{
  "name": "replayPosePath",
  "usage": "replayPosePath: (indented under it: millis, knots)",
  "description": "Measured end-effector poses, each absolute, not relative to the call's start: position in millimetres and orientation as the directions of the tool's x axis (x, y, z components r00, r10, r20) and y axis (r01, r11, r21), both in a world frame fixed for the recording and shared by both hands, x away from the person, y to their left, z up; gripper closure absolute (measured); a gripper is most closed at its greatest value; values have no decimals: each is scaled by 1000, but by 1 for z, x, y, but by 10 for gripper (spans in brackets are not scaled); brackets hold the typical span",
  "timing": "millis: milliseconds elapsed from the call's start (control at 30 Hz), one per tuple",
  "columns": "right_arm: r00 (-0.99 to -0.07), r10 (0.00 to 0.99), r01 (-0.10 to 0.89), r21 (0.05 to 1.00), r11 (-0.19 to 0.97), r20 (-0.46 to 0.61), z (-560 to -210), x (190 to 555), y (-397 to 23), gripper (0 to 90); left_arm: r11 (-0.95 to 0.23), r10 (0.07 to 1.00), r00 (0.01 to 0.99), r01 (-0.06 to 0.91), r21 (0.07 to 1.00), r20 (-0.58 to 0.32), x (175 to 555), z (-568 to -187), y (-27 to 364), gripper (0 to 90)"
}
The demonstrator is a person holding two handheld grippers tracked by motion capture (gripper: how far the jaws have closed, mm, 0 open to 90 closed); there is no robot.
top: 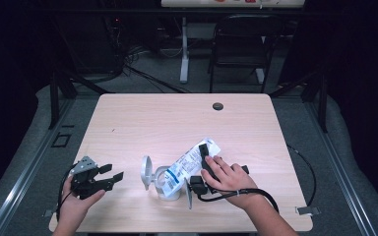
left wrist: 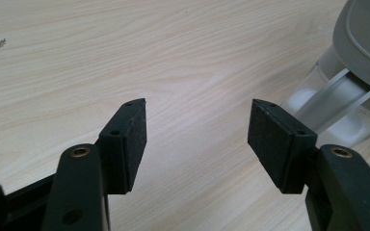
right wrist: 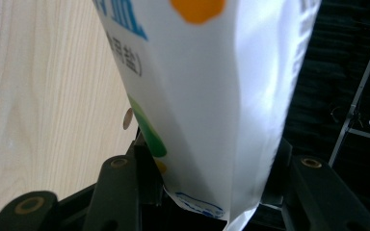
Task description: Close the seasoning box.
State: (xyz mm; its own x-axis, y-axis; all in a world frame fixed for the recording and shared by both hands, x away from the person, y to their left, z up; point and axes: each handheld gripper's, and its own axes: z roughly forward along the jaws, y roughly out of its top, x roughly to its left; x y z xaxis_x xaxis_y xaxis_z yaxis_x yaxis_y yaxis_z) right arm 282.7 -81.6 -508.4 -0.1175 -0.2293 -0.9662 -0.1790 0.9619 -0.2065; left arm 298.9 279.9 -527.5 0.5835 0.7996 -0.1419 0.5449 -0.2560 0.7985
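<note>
A white bag with blue print (top: pixel 189 164) lies tilted in the air, its lower end over a clear container (top: pixel 166 187) whose grey lid (top: pixel 146 172) stands swung open. My right gripper (top: pixel 204 158) is shut on the bag's upper end. In the right gripper view the bag (right wrist: pixel 207 86) sits between both jaws of that gripper (right wrist: pixel 212 149), pressed on each side. My left gripper (top: pixel 110 174) rests open at the table's near left, apart from the container. In its own view the left gripper (left wrist: pixel 197 130) holds nothing, with the container (left wrist: pixel 337 106) and lid (left wrist: pixel 366 38) to its right.
The light wooden table (top: pixel 128 118) has a black round grommet (top: pixel 218 106) near its far edge. A black cable (top: pixel 305 167) loops off the right edge. A dark chair (top: pixel 241 44) and a white post stand behind the table.
</note>
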Motion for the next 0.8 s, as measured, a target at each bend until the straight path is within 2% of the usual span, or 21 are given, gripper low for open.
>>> replayPosePath:
  millis: [800]
  knots:
    - [-114,-229,-180,-207,962,-967,-508,283,-82,559,-255,801,581,548,797,-143,299,-528,280,393]
